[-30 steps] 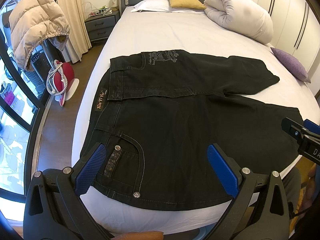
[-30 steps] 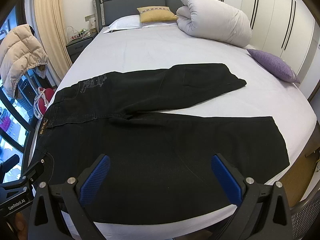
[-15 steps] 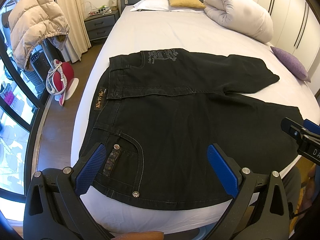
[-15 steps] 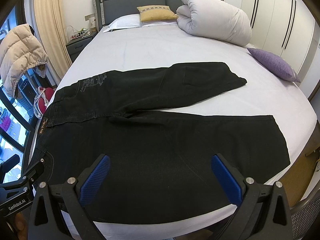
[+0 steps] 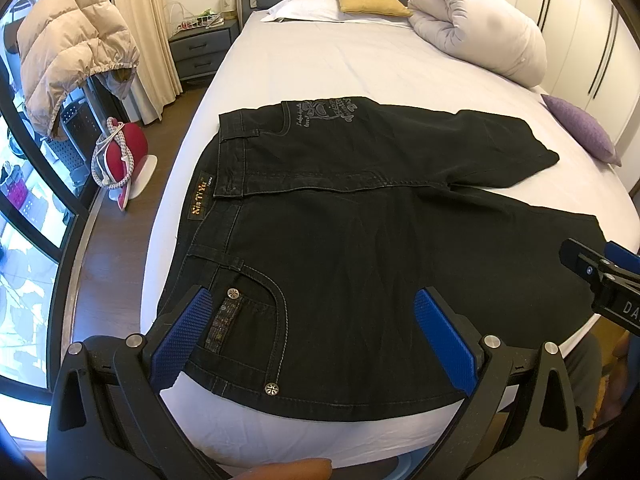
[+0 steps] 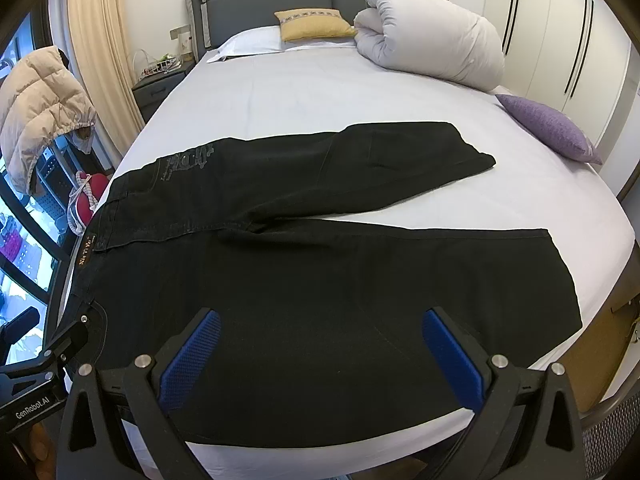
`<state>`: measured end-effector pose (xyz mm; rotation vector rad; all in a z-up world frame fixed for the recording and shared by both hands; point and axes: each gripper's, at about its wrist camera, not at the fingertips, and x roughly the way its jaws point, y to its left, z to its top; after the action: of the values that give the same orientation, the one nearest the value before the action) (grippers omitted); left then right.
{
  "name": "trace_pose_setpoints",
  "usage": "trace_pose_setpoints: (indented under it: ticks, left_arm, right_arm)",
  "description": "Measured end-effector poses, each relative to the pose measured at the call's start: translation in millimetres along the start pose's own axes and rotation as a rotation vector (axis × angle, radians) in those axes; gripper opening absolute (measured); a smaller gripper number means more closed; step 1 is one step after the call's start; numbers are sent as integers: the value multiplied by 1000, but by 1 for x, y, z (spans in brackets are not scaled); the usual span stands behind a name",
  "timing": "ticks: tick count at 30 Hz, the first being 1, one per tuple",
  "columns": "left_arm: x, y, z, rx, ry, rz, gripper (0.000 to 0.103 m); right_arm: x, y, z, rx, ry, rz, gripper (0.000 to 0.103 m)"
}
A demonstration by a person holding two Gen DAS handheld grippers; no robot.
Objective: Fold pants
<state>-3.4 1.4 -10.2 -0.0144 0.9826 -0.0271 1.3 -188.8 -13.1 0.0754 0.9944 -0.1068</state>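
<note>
Black pants (image 5: 360,216) lie spread flat on the white bed (image 5: 340,64), waistband at the left, legs to the right and parted in a V; they also show in the right wrist view (image 6: 320,264). My left gripper (image 5: 316,320) is open and empty, hovering above the near front pocket by the waist. My right gripper (image 6: 320,340) is open and empty above the near leg. The right gripper shows at the right edge of the left wrist view (image 5: 600,280); the left gripper shows at the lower left of the right wrist view (image 6: 44,360).
A rolled white duvet (image 6: 432,40), a yellow cushion (image 6: 316,24) and a white pillow (image 6: 248,42) lie at the head of the bed. A purple cushion (image 6: 552,130) lies at the right edge. A beige jacket (image 5: 68,68), a nightstand (image 5: 200,48) and a red iron (image 5: 120,156) stand left of the bed.
Both views have shifted only slightly; the pants sit a little lower and closer in the left wrist view. Both grippers stay open and the pants lie as before.
</note>
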Motion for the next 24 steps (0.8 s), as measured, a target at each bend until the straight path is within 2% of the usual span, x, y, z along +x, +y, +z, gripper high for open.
trace_pose_setpoints:
  ticks: [11, 17, 20, 24]
  left_arm:
    - [0, -1, 4, 1, -14, -2, 103]
    - [-5, -7, 5, 38, -70, 15, 103]
    - [-9, -7, 5, 35, -108, -38, 103]
    - [3, -2, 14, 7, -34, -134, 103]
  right_arm:
    - [3, 3, 0, -7, 15, -2, 103]
    - [4, 3, 2, -7, 20, -2, 103]
    - [5, 2, 3, 0, 10, 9, 103]
    - [3, -3, 10, 22, -23, 46, 103]
